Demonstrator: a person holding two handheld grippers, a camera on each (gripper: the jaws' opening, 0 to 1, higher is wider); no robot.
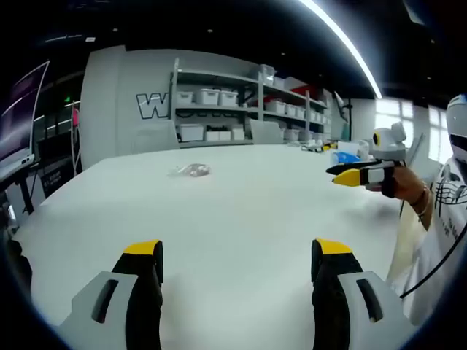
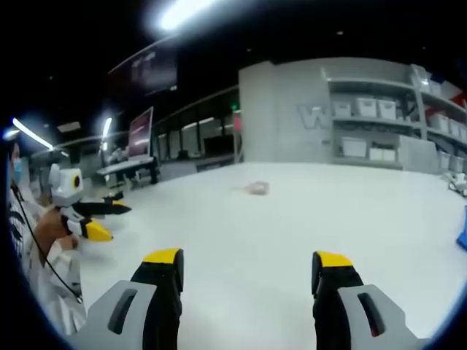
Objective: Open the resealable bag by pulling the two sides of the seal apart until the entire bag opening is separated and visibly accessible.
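A small clear resealable bag (image 1: 191,170) lies flat on the white table (image 1: 241,211), far ahead of my left gripper (image 1: 237,251), whose yellow-tipped jaws stand wide apart with nothing between them. My right gripper (image 1: 334,175) comes in from the right, held in a hand above the table and well right of the bag. In the right gripper view the bag (image 2: 257,188) is a pale, blurred patch mid-table, far beyond my right gripper (image 2: 246,259), which is open and holds nothing. The left gripper (image 2: 119,222) hovers at the left, jaws spread.
Shelves with white bins (image 1: 233,98) stand behind the table's far edge. A monitor (image 1: 18,117) is at the far left. Small items (image 1: 343,149) lie at the table's far right corner, and a blue object (image 2: 461,233) is at the right edge. A person's white shirt (image 1: 445,211) shows.
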